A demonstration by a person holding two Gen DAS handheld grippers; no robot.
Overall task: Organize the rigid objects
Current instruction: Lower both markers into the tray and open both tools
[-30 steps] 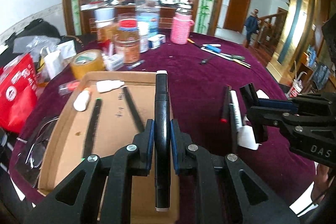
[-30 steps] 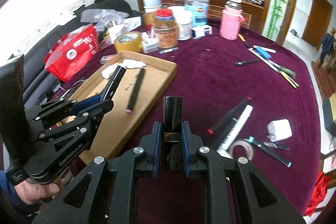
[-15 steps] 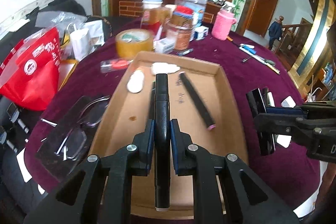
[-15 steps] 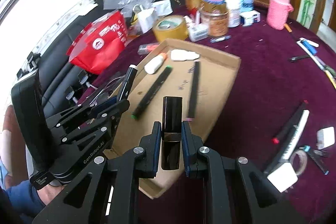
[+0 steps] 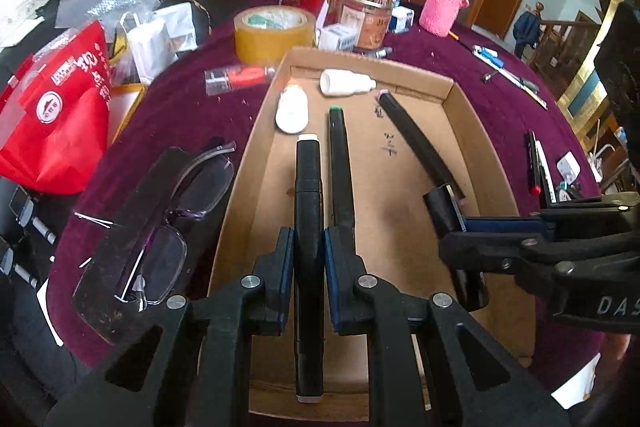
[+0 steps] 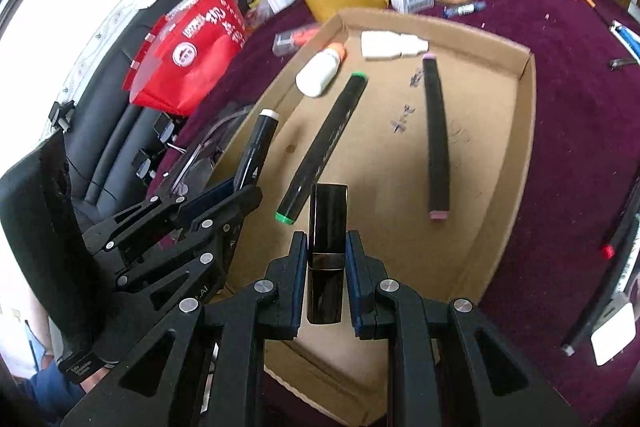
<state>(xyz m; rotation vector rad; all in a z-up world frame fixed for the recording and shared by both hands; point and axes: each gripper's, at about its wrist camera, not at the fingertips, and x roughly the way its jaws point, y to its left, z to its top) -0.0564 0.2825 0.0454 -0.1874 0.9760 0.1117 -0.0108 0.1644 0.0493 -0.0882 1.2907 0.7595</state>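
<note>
Clamping a white-tipped marker, the left hand-held gripper hovers over the cardboard tray.

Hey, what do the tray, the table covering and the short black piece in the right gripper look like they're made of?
Tray: plain brown cardboard, matte, with folded walls and raw cut edges.
Table covering: dark red cloth, probably velvet-like; it looks soft, unshiny and holds specks of lint.
Short black piece in the right gripper: likely glossy hard plastic, since it shows sharp reflections.

Both grippers lower, over tray
</note>
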